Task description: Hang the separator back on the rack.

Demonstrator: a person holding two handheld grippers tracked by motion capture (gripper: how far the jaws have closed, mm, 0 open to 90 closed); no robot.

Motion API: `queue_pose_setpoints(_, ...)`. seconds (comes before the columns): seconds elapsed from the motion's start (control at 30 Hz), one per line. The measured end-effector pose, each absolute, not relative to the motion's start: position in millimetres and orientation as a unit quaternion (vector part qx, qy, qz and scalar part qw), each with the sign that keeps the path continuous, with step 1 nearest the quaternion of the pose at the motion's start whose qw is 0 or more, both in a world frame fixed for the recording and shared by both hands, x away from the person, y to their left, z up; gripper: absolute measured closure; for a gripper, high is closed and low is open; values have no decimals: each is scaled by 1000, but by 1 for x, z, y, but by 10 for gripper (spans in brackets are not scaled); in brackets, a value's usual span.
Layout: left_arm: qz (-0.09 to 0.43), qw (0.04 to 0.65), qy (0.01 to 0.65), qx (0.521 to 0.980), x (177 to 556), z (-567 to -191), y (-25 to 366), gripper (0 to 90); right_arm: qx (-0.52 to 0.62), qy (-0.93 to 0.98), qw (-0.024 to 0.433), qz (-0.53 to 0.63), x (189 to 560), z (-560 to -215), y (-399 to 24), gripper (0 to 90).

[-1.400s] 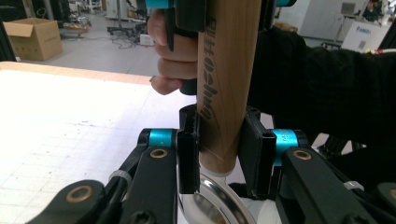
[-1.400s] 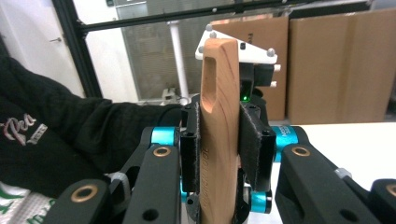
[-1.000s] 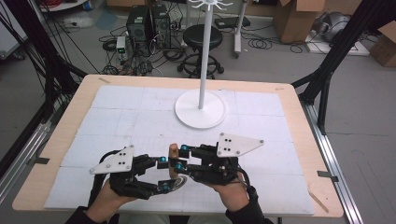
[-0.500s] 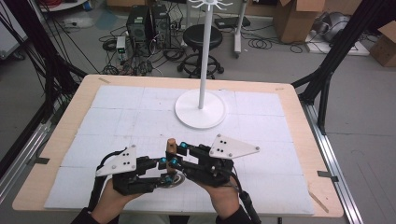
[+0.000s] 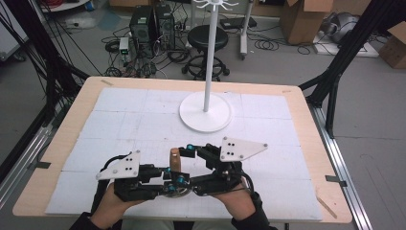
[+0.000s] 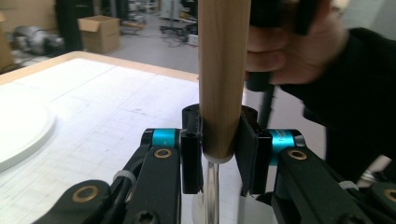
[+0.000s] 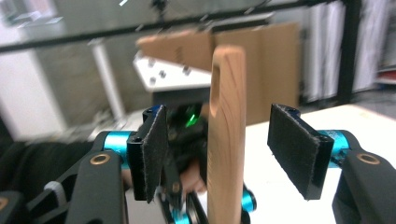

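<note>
Upright near the desk's (image 5: pixel 297 103) front edge stands a wooden handle (image 5: pixel 174 159) with a metal piece below it. Left tongs (image 6: pixel 219 149) have just closed and clamp its lower end. Right tongs (image 7: pixel 229 154) have just been opening, pads clear on both sides of the handle.

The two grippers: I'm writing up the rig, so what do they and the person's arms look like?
Both the left gripper and the right gripper are black linkages with blue collars, brass-coloured pivots, black padded fingers and a grey three-cornered plate on top. The sleeves are dark.
</note>
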State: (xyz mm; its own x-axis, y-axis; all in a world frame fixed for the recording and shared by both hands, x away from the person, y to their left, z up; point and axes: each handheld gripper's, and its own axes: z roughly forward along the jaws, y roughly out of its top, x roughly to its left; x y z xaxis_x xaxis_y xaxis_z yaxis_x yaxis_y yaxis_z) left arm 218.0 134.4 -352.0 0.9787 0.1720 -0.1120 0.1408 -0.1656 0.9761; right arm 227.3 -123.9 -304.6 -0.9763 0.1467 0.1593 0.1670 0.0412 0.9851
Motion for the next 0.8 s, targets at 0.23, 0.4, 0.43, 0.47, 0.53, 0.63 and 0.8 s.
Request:
queue_pose_setpoints(0.23, -12, 643, 75, 762, 216, -351, 133, 730, -51, -724, 66, -684, 238, -313, -131, 563)
queue_pose_setpoints(0.4, -20, 641, 65, 765, 216, -351, 132, 730, -35, -724, 78, -684, 237, -316, -127, 645)
queue_pose_setpoints(0.43, -21, 641, 64, 765, 216, -351, 132, 730, -34, -724, 73, -685, 237, -316, -126, 681)
queue_pose_setpoints(0.47, -22, 641, 65, 765, 215, -351, 132, 730, -33, -724, 72, -686, 237, -316, -126, 712)
queue_pose_setpoints(0.53, -19, 642, 67, 764, 216, -351, 132, 730, -32, -723, 69, -687, 237, -315, -125, 719)
queue_pose_setpoints(0.63, -12, 657, 94, 748, 218, -352, 136, 640, -43, -722, 57, -688, 238, -313, -124, 724)
queue_pose_setpoints(0.8, 24, 659, 145, 738, 226, -354, 156, 407, -73, -725, 32, -684, 246, -311, -125, 725)
